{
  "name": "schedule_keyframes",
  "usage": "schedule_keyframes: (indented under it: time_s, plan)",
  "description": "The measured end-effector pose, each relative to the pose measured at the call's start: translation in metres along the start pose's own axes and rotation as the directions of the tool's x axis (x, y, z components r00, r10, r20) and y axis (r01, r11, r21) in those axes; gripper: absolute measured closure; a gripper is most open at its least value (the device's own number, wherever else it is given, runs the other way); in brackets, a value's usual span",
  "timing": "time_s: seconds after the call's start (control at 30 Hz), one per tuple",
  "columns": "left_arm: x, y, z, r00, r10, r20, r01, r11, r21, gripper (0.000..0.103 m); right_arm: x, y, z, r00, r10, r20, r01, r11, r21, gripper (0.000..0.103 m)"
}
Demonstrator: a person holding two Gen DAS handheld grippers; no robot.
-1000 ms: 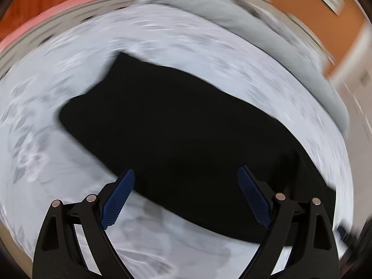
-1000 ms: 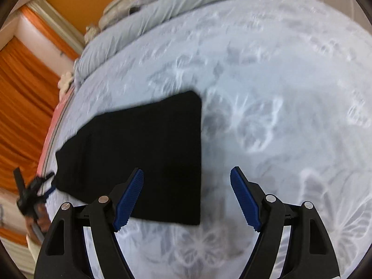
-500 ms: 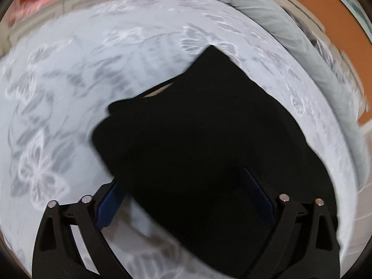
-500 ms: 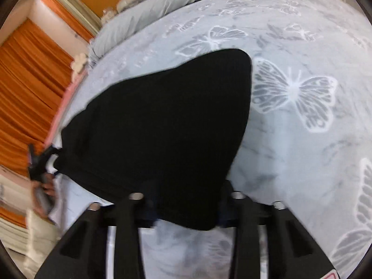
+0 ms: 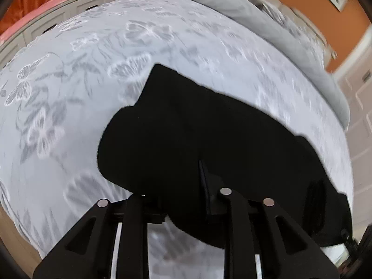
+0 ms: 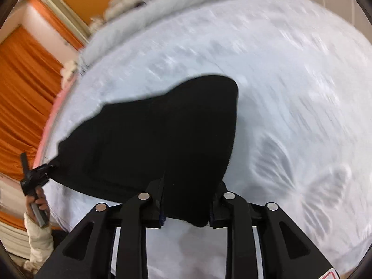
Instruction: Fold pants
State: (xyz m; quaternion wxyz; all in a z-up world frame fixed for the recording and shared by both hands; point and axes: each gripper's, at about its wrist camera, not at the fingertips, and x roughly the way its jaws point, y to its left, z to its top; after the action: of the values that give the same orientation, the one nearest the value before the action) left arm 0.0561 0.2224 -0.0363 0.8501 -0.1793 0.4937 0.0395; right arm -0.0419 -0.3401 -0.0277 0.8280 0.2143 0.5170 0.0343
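Black pants (image 5: 209, 127) lie across a pale butterfly-print bed sheet (image 5: 69, 116). My left gripper (image 5: 176, 186) has its jaws closing, with the near edge of the pants bunched between them; the left fingertip is hidden under the cloth. In the right wrist view the pants (image 6: 162, 127) rise from the sheet toward the camera, and my right gripper (image 6: 189, 186) is shut on their near corner. At the far left of that view, the left gripper (image 6: 34, 174) holds the other corner of the pants up off the bed.
A rolled grey duvet (image 5: 267, 16) lies along the far side of the bed. Orange curtains (image 6: 21, 93) hang at the left, and a white door (image 5: 358, 107) stands at the right. A person's hand (image 6: 38, 200) and pale sleeve (image 6: 39, 237) are beside the bed's edge.
Both grippers went from wide open above the flat pants to closed on the near edge. The edge is now lifted and bunched, with the cloth drawn toward the cameras.
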Motion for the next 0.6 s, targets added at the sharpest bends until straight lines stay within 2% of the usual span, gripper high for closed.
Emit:
schedule_keyframes:
  time_s: [0.07,0.1,0.13,0.17,0.2,0.23,0.27,0.3,0.33,0.37,0.43,0.5,0.53,0.6]
  plan:
    - [0.01,0.003,-0.01,0.999,0.031,-0.028,-0.031,0.999,-0.017,0.068,0.02,-0.01,-0.005,0.996,-0.054,-0.078,0.055,0.998,0.013,0.066]
    - [0.011,0.01,-0.011,0.999,0.021,-0.034,-0.023,0.998,-0.056,0.067,0.017,-0.011,-0.004,0.996,-0.062,-0.06,0.064,0.998,0.027,0.064]
    - [0.007,0.015,-0.012,1.0,0.002,-0.031,-0.005,0.996,-0.09,0.067,0.0,-0.001,-0.002,0.994,-0.11,0.019,0.11,0.994,0.011,0.062]
    - [-0.001,0.023,-0.009,1.0,-0.012,-0.014,0.01,0.991,-0.133,0.067,-0.015,0.01,-0.003,0.979,-0.175,0.101,0.179,0.983,-0.032,0.056]
    - [-0.011,0.028,-0.007,1.0,-0.018,0.016,0.02,0.988,-0.154,0.067,-0.031,0.031,-0.005,0.931,-0.292,0.22,0.316,0.945,-0.086,0.052]
    - [-0.019,0.03,-0.007,0.999,-0.013,0.043,0.02,0.987,-0.161,0.067,-0.037,0.045,-0.008,0.898,-0.339,0.282,0.384,0.915,-0.121,0.044]
    - [-0.032,0.033,-0.007,0.995,0.04,0.092,-0.024,0.986,-0.168,0.066,-0.04,0.069,-0.012,0.882,-0.327,0.339,0.407,0.891,-0.2,0.043]
    - [-0.044,0.036,-0.008,0.981,0.122,0.148,-0.094,0.979,-0.183,0.065,-0.036,0.097,-0.017,0.913,-0.226,0.339,0.335,0.891,-0.308,0.043]
    - [-0.053,0.037,-0.009,0.966,0.174,0.189,-0.136,0.97,-0.201,0.064,-0.031,0.114,-0.022,0.93,-0.173,0.325,0.291,0.885,-0.363,0.043]
    - [-0.064,0.039,-0.007,0.945,0.221,0.24,-0.169,0.96,-0.222,0.056,-0.02,0.14,-0.027,0.947,-0.126,0.296,0.251,0.865,-0.435,0.043]
    - [-0.071,0.039,0.002,0.925,0.256,0.28,-0.199,0.956,-0.216,0.044,0.009,0.178,-0.035,0.971,-0.088,0.224,0.2,0.812,-0.549,0.042]
    - [-0.069,0.037,0.007,0.905,0.307,0.293,-0.254,0.945,-0.205,0.044,0.049,0.209,-0.041,0.981,-0.102,0.165,0.184,0.75,-0.635,0.042]
    - [-0.066,0.035,0.01,0.908,0.304,0.287,-0.253,0.947,-0.2,0.044,0.064,0.22,-0.043,0.981,-0.121,0.15,0.19,0.73,-0.657,0.042]
    - [-0.058,0.03,0.012,0.935,0.24,0.261,-0.198,0.964,-0.178,0.044,0.093,0.23,-0.042,0.975,-0.166,0.149,0.223,0.697,-0.682,0.042]
